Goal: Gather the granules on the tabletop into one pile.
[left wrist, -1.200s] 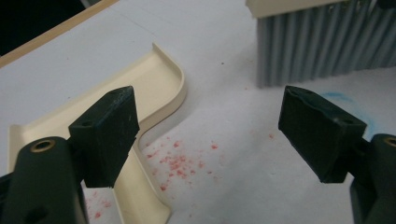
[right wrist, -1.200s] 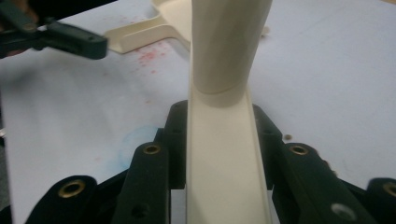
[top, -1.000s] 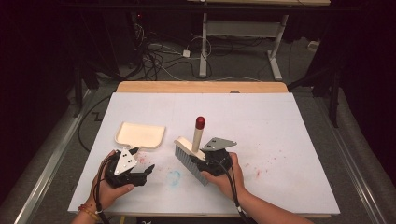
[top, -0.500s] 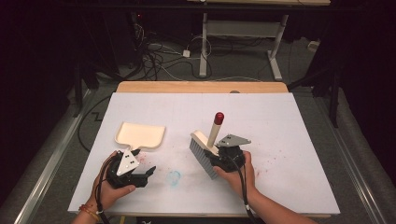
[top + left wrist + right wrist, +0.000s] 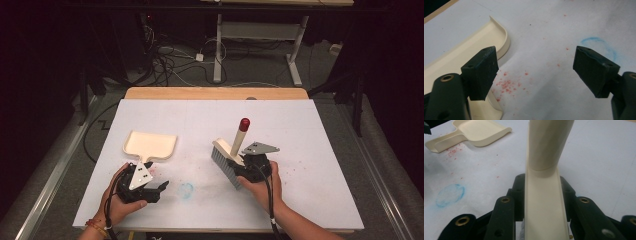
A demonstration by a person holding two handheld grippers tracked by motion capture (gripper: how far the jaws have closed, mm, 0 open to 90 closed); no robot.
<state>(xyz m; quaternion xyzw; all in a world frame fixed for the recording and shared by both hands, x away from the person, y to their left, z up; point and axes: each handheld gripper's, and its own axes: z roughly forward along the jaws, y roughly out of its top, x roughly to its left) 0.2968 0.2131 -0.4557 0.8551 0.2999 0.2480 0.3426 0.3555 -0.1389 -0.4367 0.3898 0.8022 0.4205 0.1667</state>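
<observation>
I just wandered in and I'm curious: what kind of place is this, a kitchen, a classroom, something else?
Most likely a lab or workshop set up for recording demonstrations. A white-covered table stands in a dark room, loose cables lie on the floor behind it, and a person works a brush and dustpan with hand-held grippers.

Right gripper [image 5: 248, 166] clamped on cream brush [image 5: 231, 152], red-tipped handle tilted upward. Left gripper [image 5: 156, 189] spread wide beside cream dustpan [image 5: 149, 145] on white table [image 5: 310, 145].
</observation>
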